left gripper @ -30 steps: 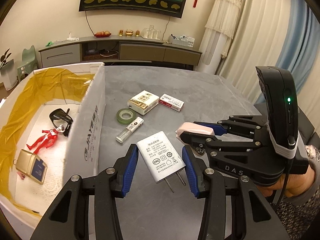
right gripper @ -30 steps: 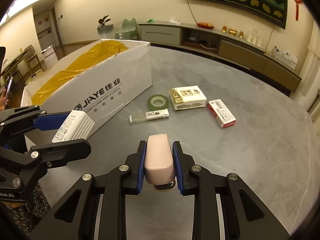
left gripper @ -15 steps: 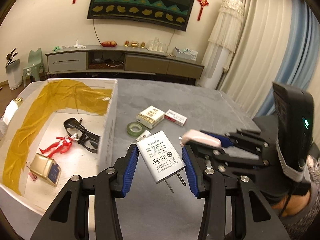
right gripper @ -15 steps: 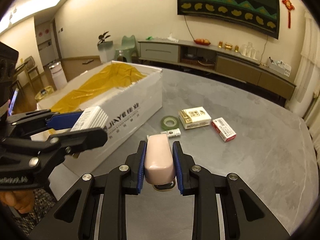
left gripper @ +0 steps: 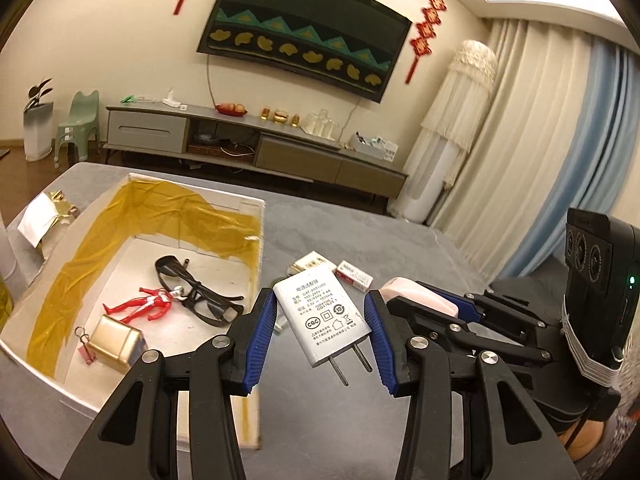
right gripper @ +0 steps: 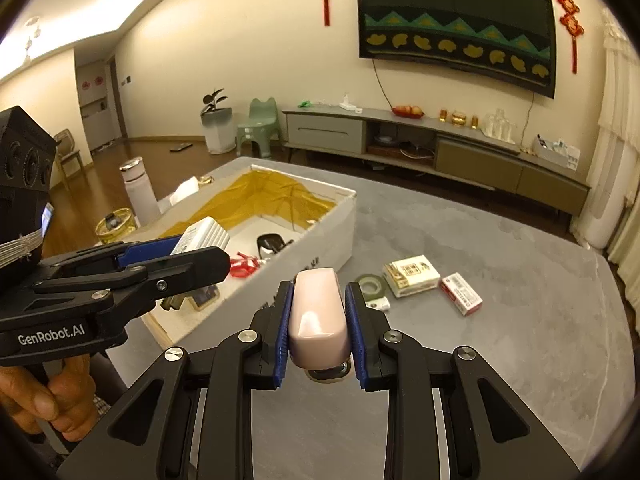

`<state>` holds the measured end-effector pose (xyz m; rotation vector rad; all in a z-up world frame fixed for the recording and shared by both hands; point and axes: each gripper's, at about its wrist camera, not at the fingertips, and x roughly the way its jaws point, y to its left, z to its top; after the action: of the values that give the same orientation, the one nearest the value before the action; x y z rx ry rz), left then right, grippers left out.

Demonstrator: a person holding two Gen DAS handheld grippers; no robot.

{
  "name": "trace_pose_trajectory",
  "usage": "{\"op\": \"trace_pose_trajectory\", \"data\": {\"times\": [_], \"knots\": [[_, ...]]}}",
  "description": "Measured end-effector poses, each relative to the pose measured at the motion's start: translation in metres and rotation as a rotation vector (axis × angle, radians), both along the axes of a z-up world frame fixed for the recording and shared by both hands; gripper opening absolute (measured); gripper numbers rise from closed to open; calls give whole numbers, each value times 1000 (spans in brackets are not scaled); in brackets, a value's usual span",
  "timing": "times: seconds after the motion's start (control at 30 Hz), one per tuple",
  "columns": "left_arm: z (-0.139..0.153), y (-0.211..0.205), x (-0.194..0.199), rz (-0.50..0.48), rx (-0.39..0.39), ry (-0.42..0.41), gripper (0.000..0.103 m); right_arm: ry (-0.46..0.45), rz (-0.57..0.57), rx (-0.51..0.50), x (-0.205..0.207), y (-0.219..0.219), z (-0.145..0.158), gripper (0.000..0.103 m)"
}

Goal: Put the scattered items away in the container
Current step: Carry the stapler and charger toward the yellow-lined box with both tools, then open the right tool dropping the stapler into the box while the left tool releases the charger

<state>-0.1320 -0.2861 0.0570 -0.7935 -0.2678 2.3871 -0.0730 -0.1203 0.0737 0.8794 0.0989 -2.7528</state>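
My left gripper [left gripper: 320, 308] is shut on a white plug-in charger [left gripper: 325, 320], prongs toward the camera, held in the air just right of the white cardboard box [left gripper: 260, 236]. The charger [right gripper: 202, 234] also shows over the box's near corner in the right wrist view. My right gripper [right gripper: 319, 292] is shut on a pink rounded case [right gripper: 318, 314], raised above the grey table beside the box [right gripper: 336, 232]. Inside the box lie black glasses [left gripper: 196, 296], a red toy figure [left gripper: 140, 306] and a gold packet [left gripper: 116, 338].
On the grey table [right gripper: 500, 360] right of the box lie a green tape roll [right gripper: 371, 285], a cream carton [right gripper: 412, 276], a red-and-white packet [right gripper: 461, 294] and a small tube [right gripper: 378, 303]. A white flask [right gripper: 138, 190] and glass jar [right gripper: 116, 224] stand left of the box.
Both grippers have risen from the table, each still holding its item. The left one has moved with the charger toward the box, so more of the box's inside shows.
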Motion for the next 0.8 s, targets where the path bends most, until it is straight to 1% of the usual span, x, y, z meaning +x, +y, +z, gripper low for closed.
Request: {"op": "trace_pose_trajectory", "data": {"times": [0.37,0.57,0.63,0.73,0.8], "knots": [[11,-40,-4,61,83,9,47,49,51,37,-7,-42,28,27],[5,-58,-12,95,109,3,47,65,66,56,-10,-56,36,27],[-1,-65,-19,107,121,-24,47,67,68,63,-12,-60,37,27],[-3,-76,-23,123,141,-15,47,61,74,63,-19,-66,37,27],[-5,-86,-28,140,152,-26,47,53,83,61,-24,-72,37,27]]}}
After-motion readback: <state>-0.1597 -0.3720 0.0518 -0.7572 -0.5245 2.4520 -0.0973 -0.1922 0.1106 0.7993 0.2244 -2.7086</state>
